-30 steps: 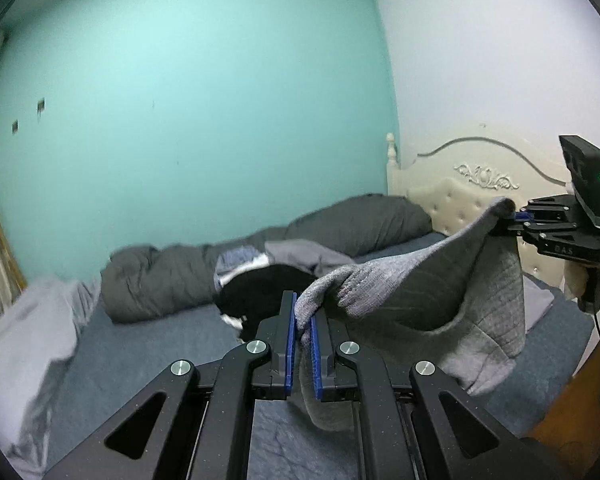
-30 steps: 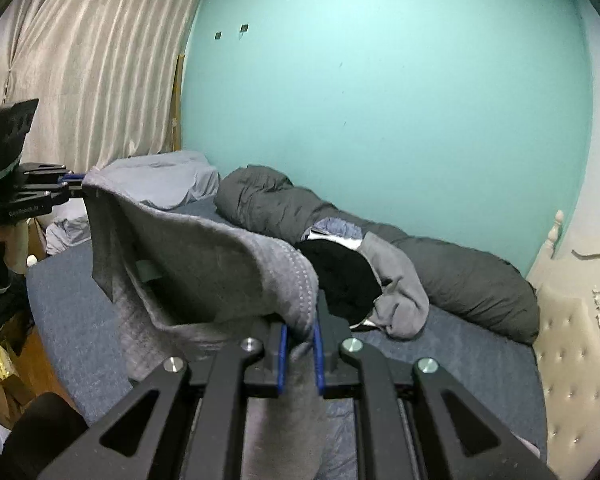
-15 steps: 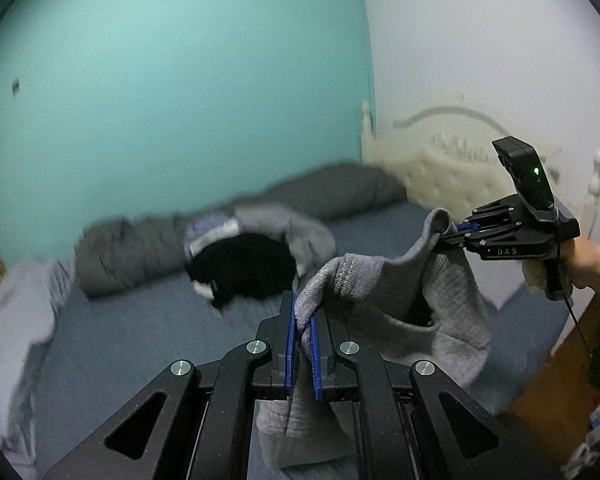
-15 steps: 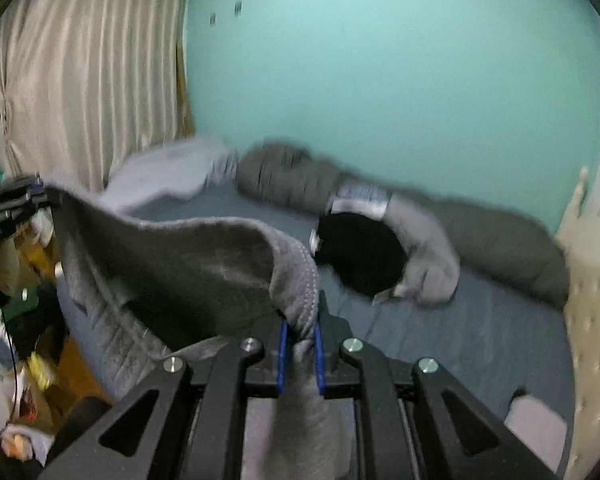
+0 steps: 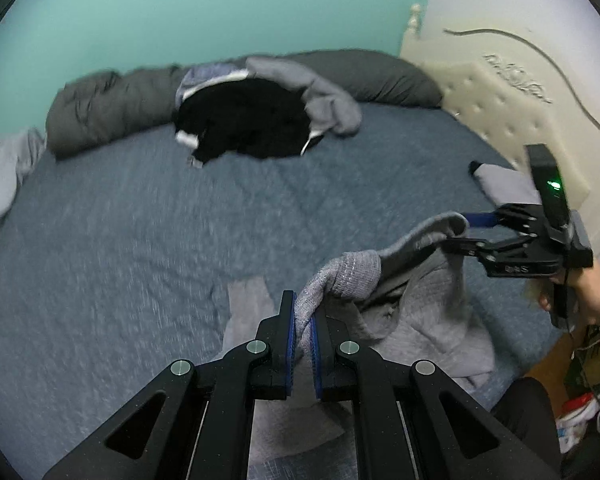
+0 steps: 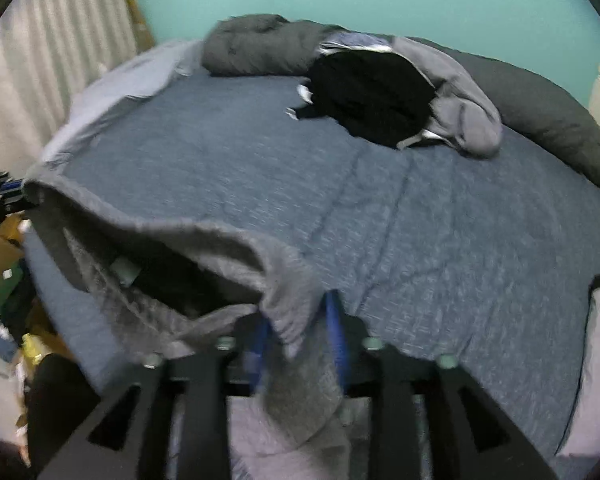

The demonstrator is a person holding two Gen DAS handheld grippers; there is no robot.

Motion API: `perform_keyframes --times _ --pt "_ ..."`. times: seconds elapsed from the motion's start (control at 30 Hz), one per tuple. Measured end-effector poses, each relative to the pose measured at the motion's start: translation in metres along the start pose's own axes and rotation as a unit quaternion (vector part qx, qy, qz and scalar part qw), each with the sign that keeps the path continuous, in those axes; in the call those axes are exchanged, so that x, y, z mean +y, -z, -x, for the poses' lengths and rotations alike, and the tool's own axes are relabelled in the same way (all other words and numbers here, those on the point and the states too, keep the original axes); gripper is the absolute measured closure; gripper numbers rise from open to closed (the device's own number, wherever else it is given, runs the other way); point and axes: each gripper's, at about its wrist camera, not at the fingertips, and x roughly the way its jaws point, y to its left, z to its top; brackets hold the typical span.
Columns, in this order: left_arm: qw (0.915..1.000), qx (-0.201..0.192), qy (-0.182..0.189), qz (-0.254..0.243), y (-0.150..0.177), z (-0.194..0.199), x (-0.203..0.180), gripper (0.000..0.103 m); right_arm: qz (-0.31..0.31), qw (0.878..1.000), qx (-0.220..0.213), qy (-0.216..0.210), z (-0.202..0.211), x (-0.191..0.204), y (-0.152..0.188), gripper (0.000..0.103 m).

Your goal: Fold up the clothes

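Observation:
A grey knit garment (image 5: 420, 312) sags between my two grippers over the near edge of the bed, its lower part resting on the bedspread. My left gripper (image 5: 303, 320) is shut on one ribbed corner of it. In the left wrist view my right gripper (image 5: 466, 233) sits to the right, held by a hand, with the garment's other corner draped at its tips. The right wrist view is blurred. It shows the garment (image 6: 180, 240) still lying between the right gripper's (image 6: 297, 326) blue pads, which stand apart. My left gripper (image 6: 4, 194) is at the far left edge.
The blue-grey bedspread (image 5: 148, 240) is wide and flat. A pile of black and grey clothes (image 5: 252, 120) lies against a rolled dark duvet (image 5: 112, 108) at the far side. The cream headboard (image 5: 500, 112) is right, with a grey piece (image 5: 504, 186) beside it. Curtain (image 6: 40, 60) and floor clutter (image 6: 4, 280) are left.
Both grippers dropped from wall height and tilted down toward the bed, lowering the garment onto its near edge. The right gripper's pads have spread apart; the left stays clamped.

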Motion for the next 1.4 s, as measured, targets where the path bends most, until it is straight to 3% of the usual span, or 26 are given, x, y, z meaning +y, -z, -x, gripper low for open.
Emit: perform_keyframes --times 0.03,0.13,0.43,0.5,0.73,0.93,1.03,1.1,1.17,1.27,1.4 --pt "1.0 0.004 0.0 0.007 0.003 -0.007 0.004 0.096 -0.005 1.0 0.005 0.005 -0.011 -0.001 0.006 0.036" --pt "0.9997 0.013 0.001 0.02 0.006 -0.021 0.013 0.096 -0.019 1.0 0.008 0.015 -0.034 -0.001 0.023 0.035" --pt "0.9987 0.027 0.007 0.042 0.006 -0.044 0.032 0.096 -0.004 0.996 -0.084 0.025 -0.013 0.023 0.052 0.035" --pt "0.9986 0.025 0.01 0.045 0.005 -0.045 0.032 0.096 0.005 0.997 -0.07 -0.012 -0.019 0.031 0.055 0.035" --pt "0.9985 0.023 0.017 0.046 0.005 -0.043 0.029 0.096 0.048 0.998 0.023 -0.021 -0.086 0.071 0.069 0.033" --pt "0.9987 0.022 0.026 0.038 0.002 -0.047 0.029 0.096 0.01 0.997 0.061 0.036 -0.136 0.071 0.086 0.032" --pt "0.9988 0.024 0.027 0.034 0.002 -0.052 0.029 0.096 0.024 0.994 0.091 0.055 -0.151 0.072 0.094 0.032" --pt "0.9987 0.026 0.028 0.034 0.002 -0.056 0.03 0.096 0.039 0.992 0.102 0.067 -0.157 0.071 0.101 0.042" --pt "0.9986 0.028 0.029 0.035 0.002 -0.06 0.031 0.096 0.045 0.99 0.109 0.075 -0.159 0.067 0.105 0.067" --pt "0.9984 0.031 0.03 0.038 0.002 -0.067 0.029 0.096 0.05 0.989 0.115 0.078 -0.158 0.06 0.11 0.086" --pt "0.9984 0.033 0.028 0.037 0.003 -0.071 0.028 0.096 0.058 0.991 0.095 0.079 -0.146 0.063 0.112 0.093"
